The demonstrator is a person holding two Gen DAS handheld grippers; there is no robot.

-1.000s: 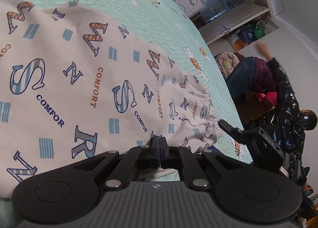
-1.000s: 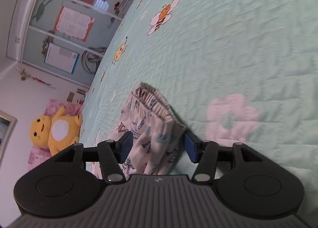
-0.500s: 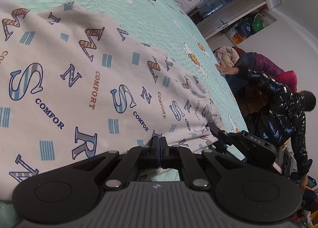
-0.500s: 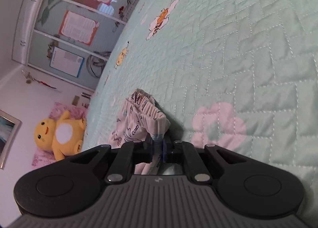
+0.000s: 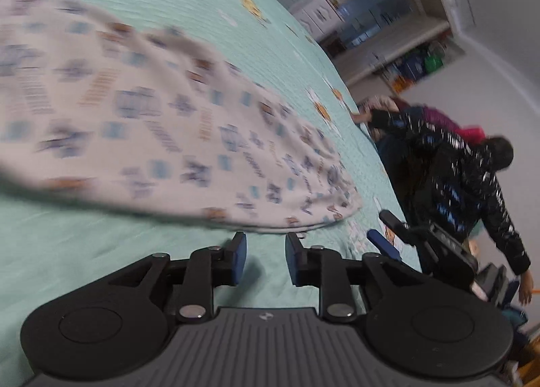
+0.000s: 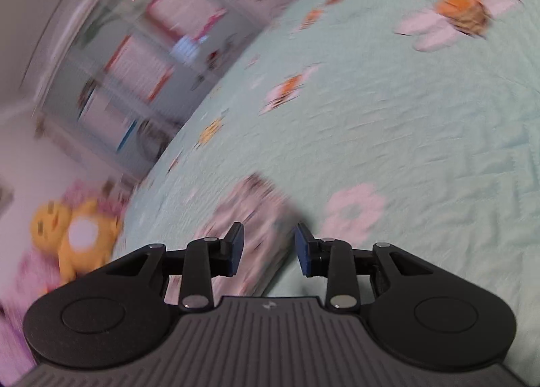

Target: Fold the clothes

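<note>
White printed trousers (image 5: 175, 137) lie on the mint quilt (image 5: 84, 252). The left gripper (image 5: 265, 260) and right gripper (image 6: 268, 252) are opening, seemingly gripping nothing; blur obscures detail.

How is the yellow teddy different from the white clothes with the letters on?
The yellow plush toy is plump and sits off the bed near the wall; the letter-print garment is thin and lies flat on the green bedspread. The toy is yellow with a white tummy; the garment is white with blue and orange print. Both look soft, and no gripper holds either.
</note>
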